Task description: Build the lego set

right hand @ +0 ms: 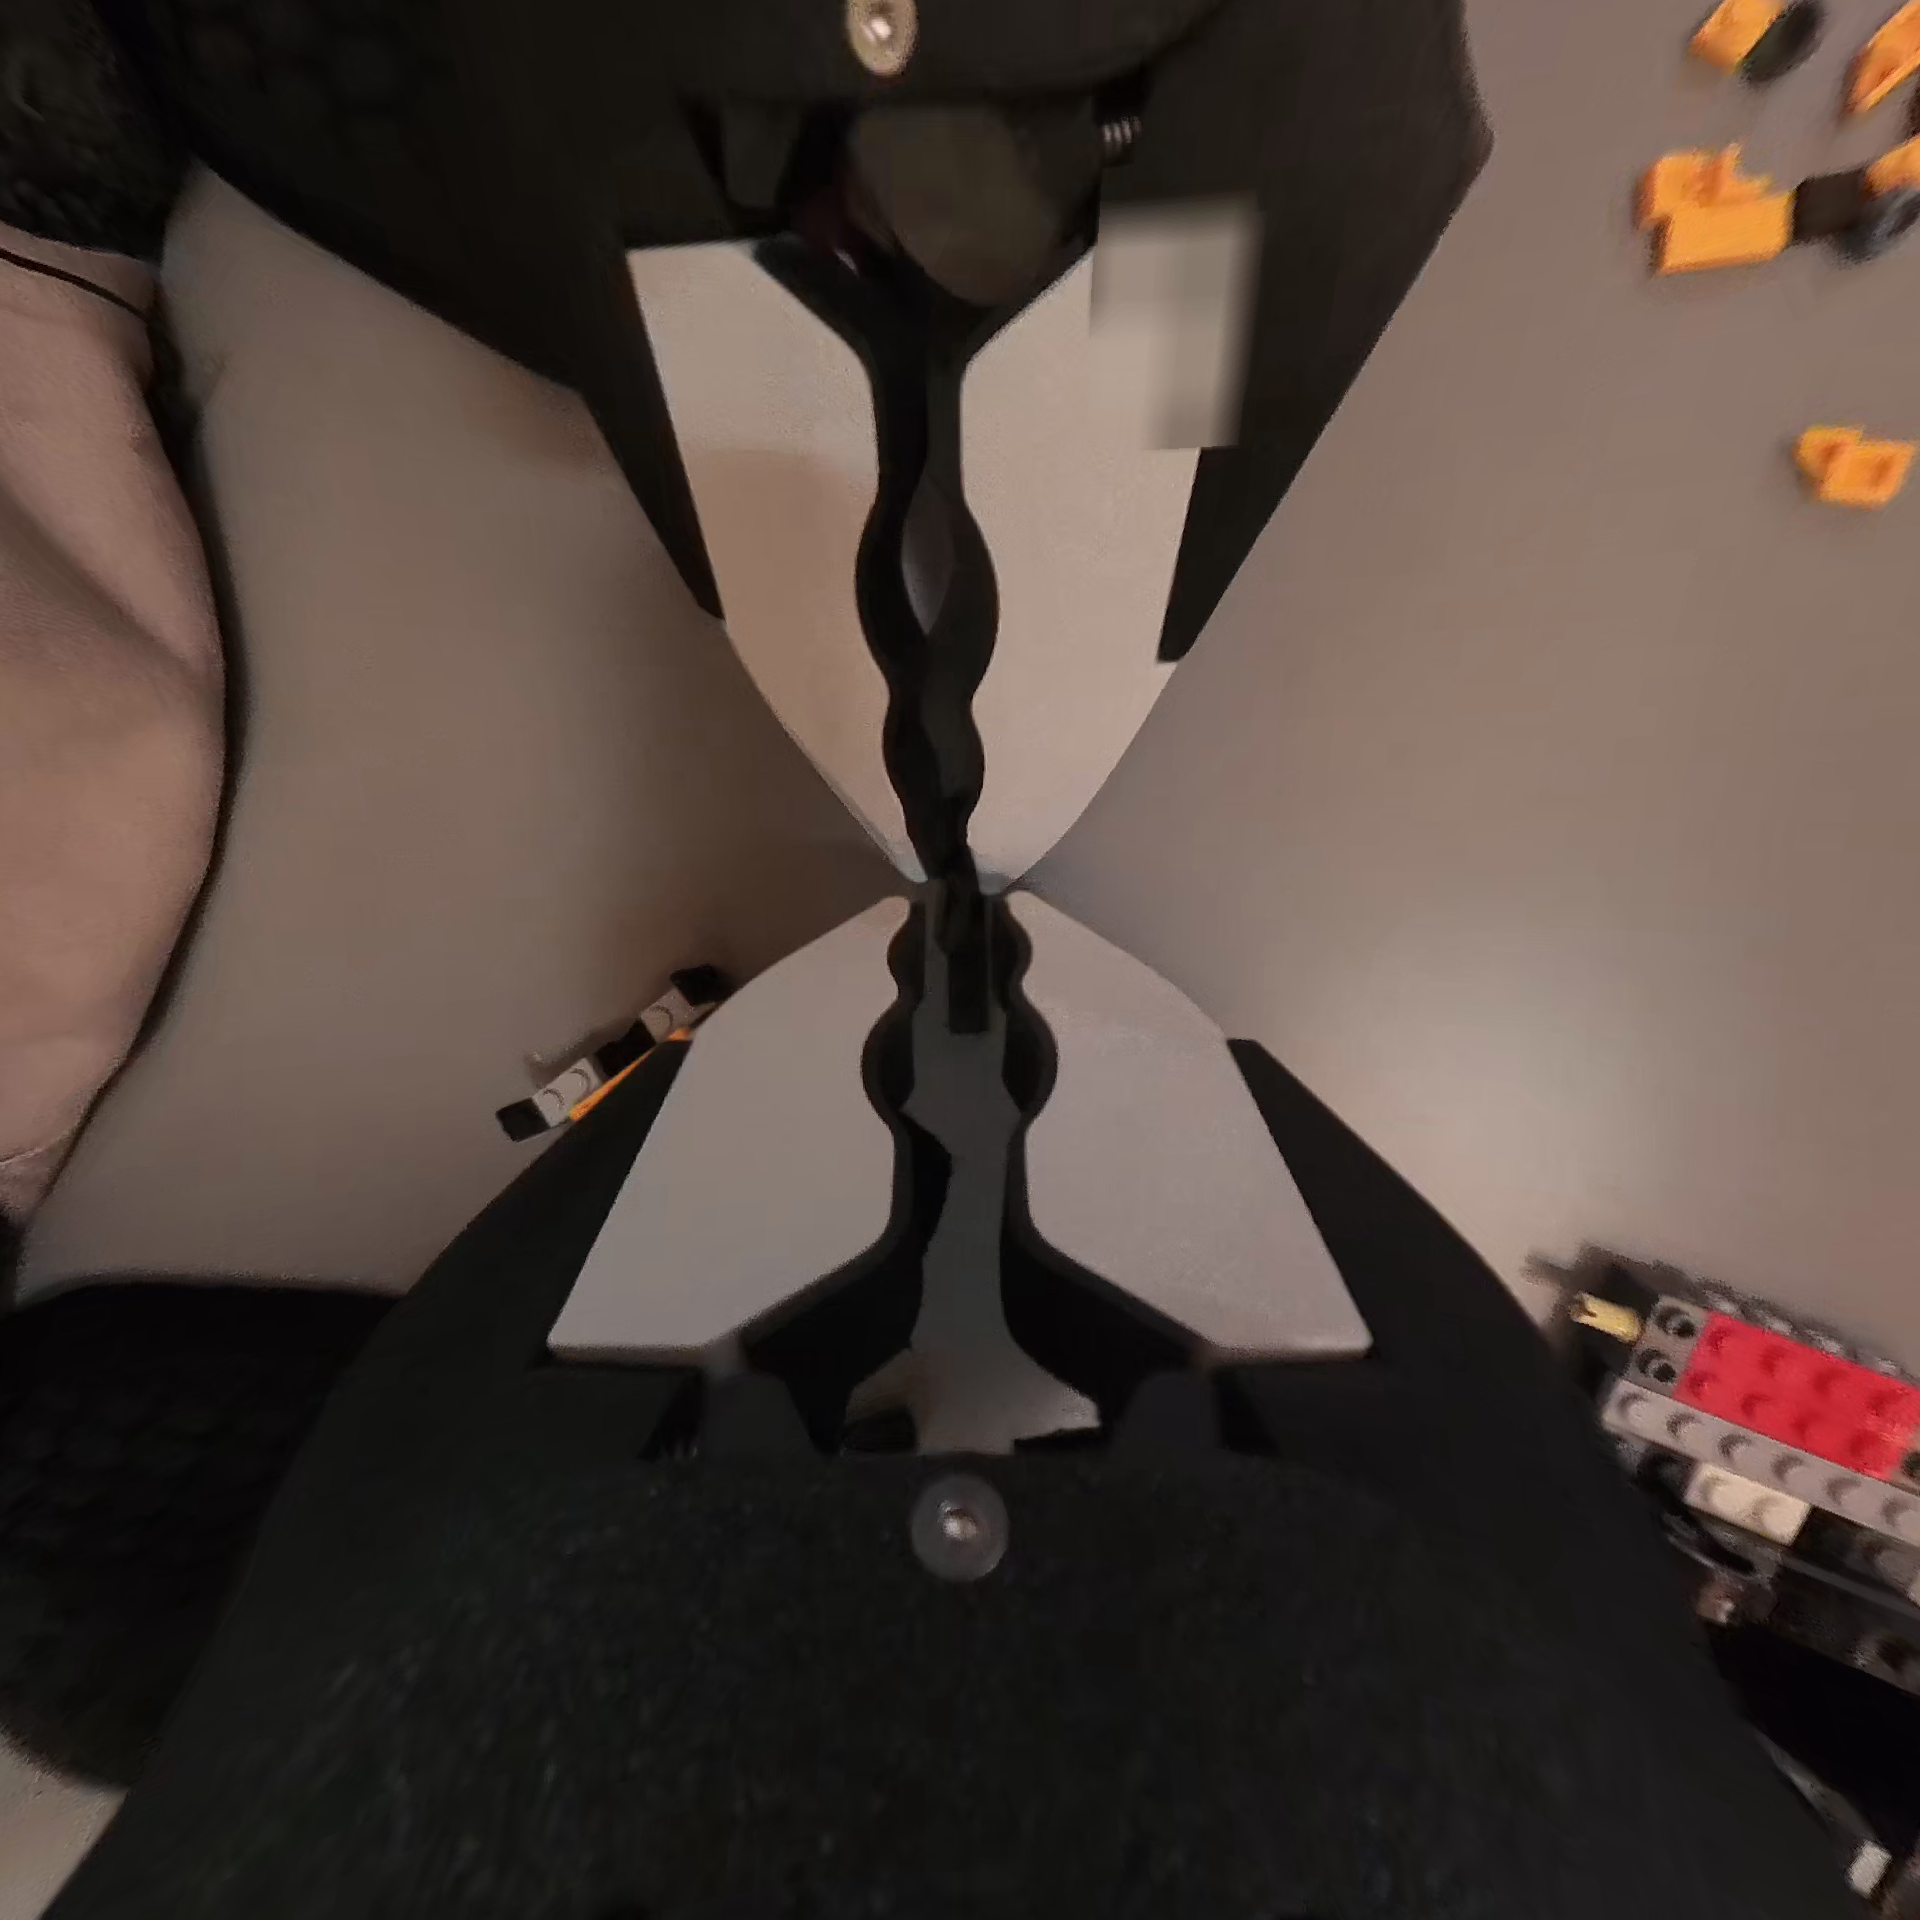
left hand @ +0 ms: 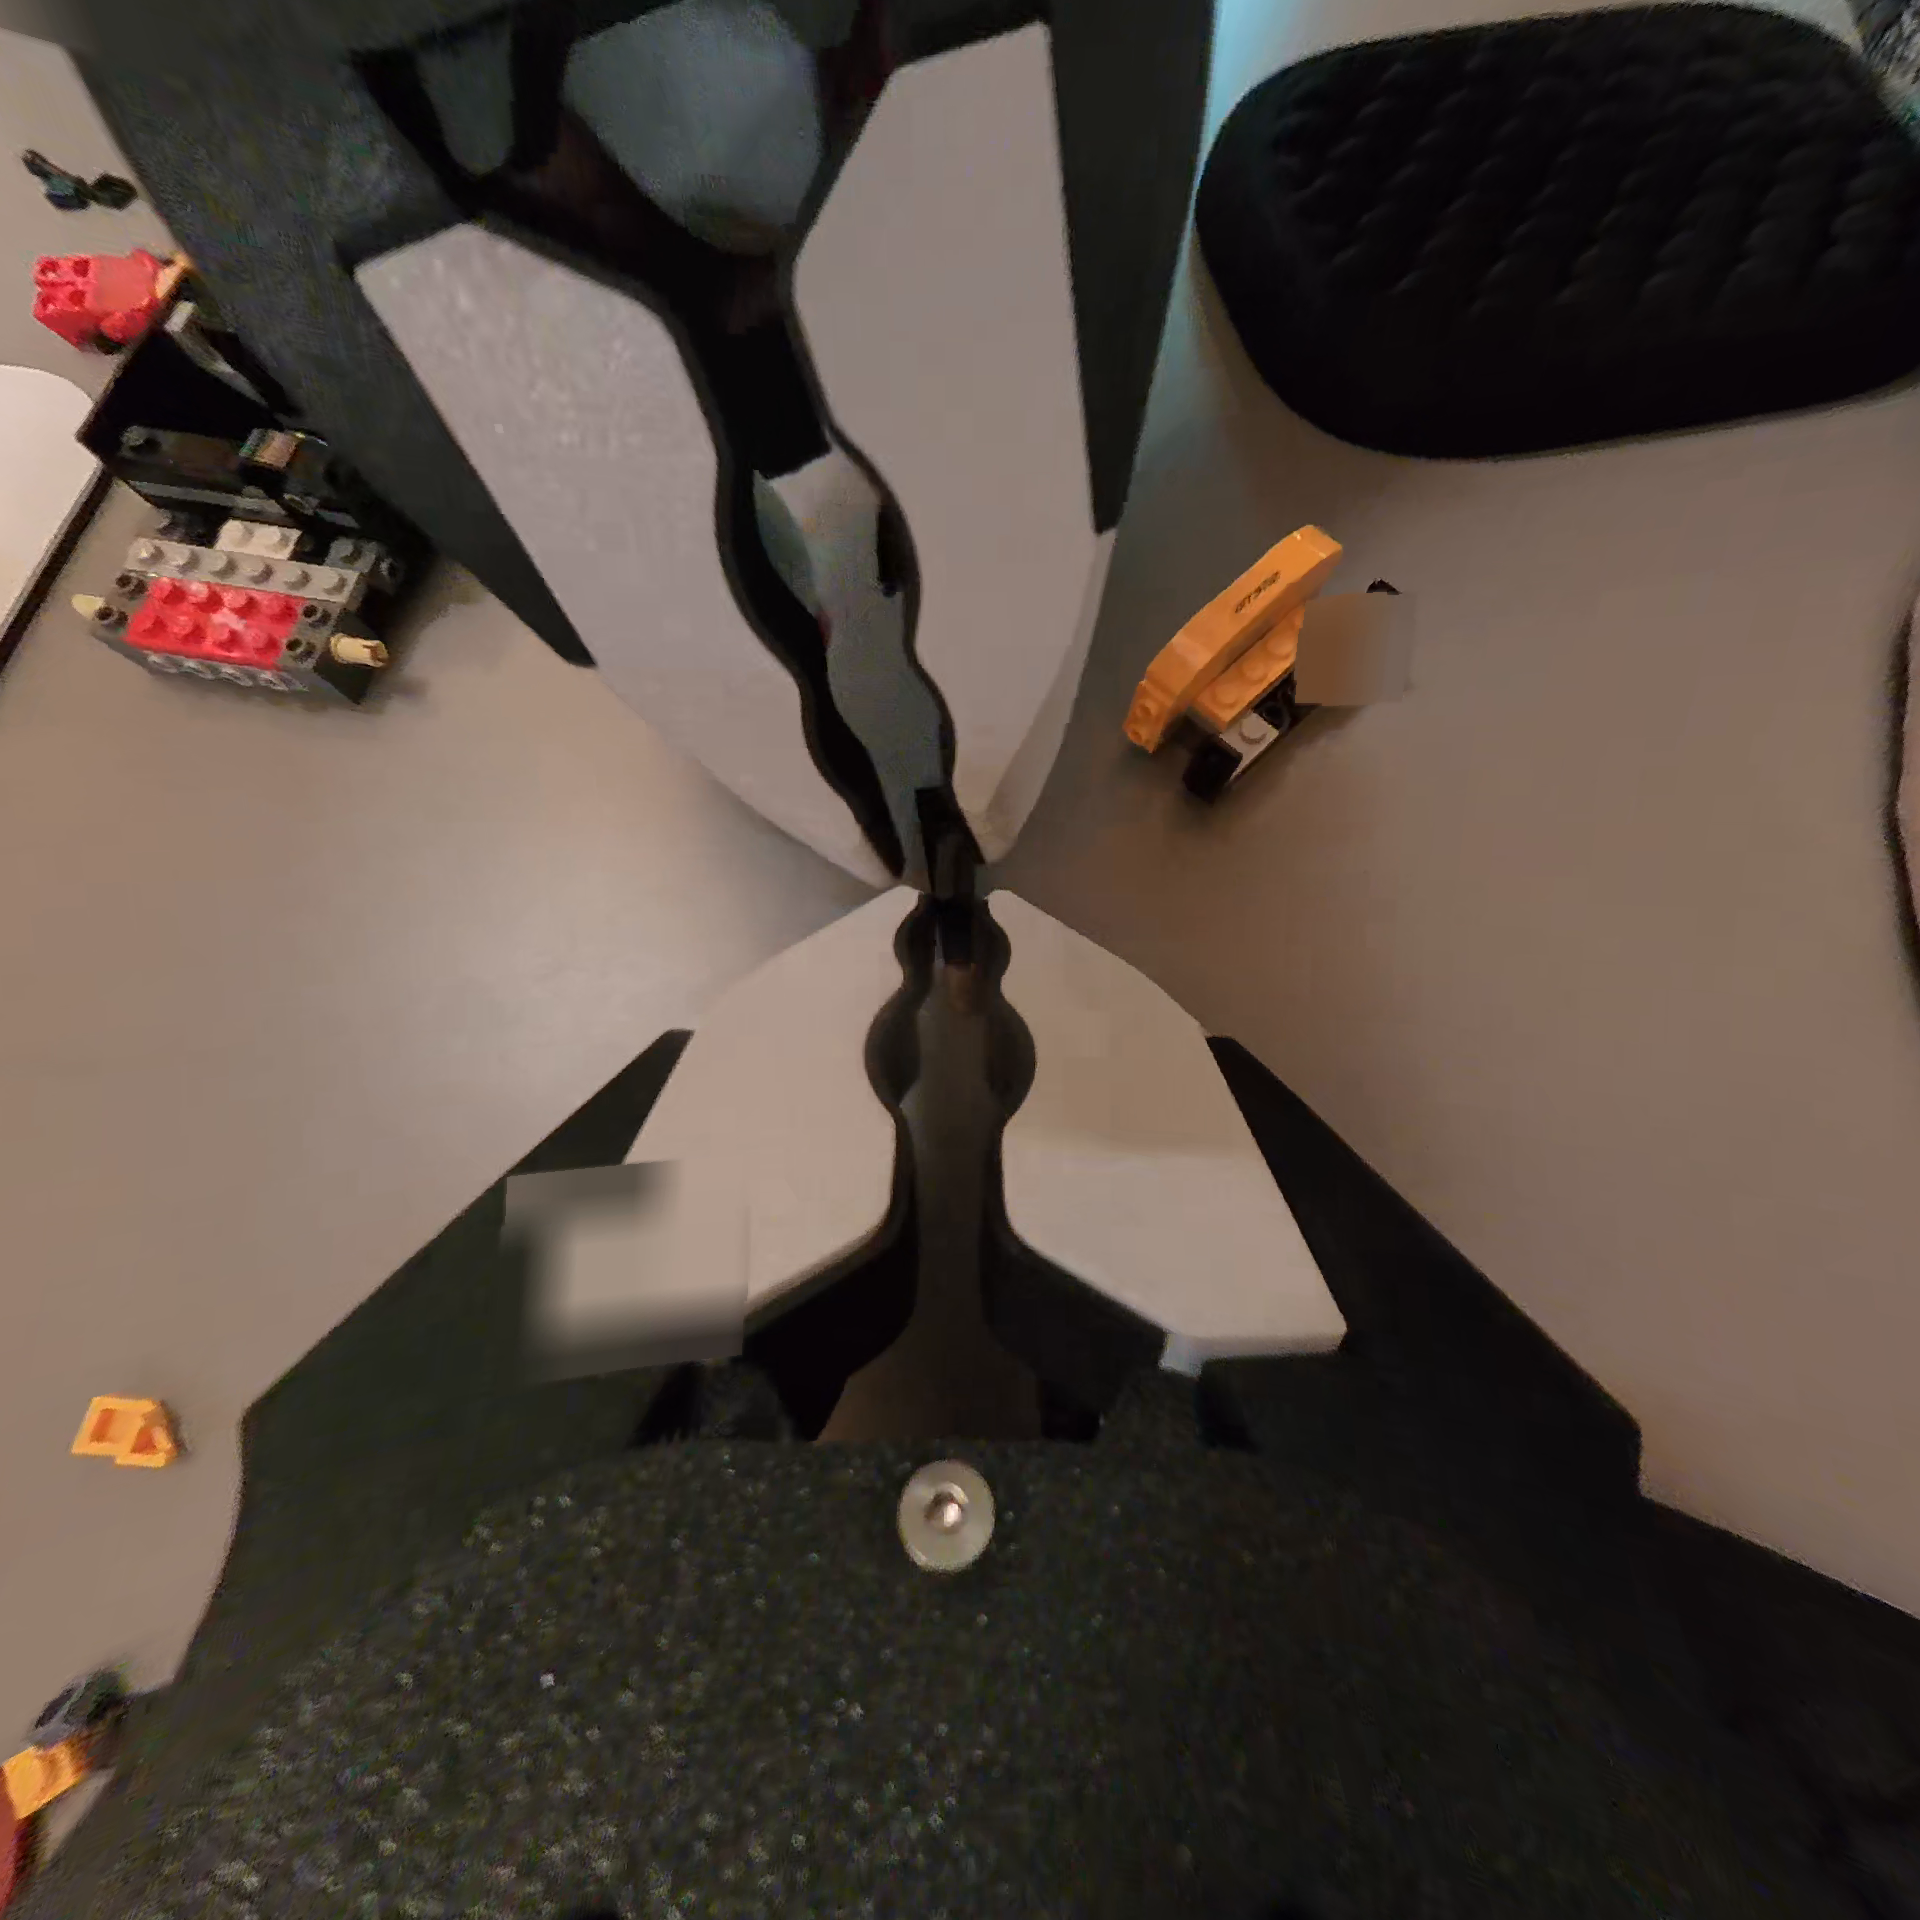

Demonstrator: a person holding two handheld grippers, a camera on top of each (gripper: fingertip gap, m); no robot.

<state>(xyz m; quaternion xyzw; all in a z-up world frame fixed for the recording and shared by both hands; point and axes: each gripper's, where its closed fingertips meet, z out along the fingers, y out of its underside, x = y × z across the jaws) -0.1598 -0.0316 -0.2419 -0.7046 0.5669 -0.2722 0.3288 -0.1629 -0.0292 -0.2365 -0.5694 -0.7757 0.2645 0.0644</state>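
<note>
In the left wrist view, the left gripper [left hand: 951,914] is seen tip to tip with the right gripper [left hand: 940,847], which comes in from the far side. A small black piece [left hand: 948,868] is pinched where the four tips meet; both claws are closed on it, above the grey table [left hand: 416,935]. At far left lies the chassis [left hand: 234,582], black and grey with a red plate on top and tan pins at its ends. A red block [left hand: 99,296] sits beyond it. To the right stands an orange part [left hand: 1231,655] on grey and black bricks, and past that a black cushion [left hand: 1558,229]. An orange slope [left hand: 127,1432] lies near left.

In the right wrist view, the right gripper [right hand: 961,935] is shown clamped on the same black piece [right hand: 964,966], with the left gripper [right hand: 951,831] opposite, closed on its other end. The chassis [right hand: 1787,1434] lies near right. Loose orange bricks [right hand: 1725,223] are scattered far right. A black-and-white strip [right hand: 613,1049] sits left of the fingers.
</note>
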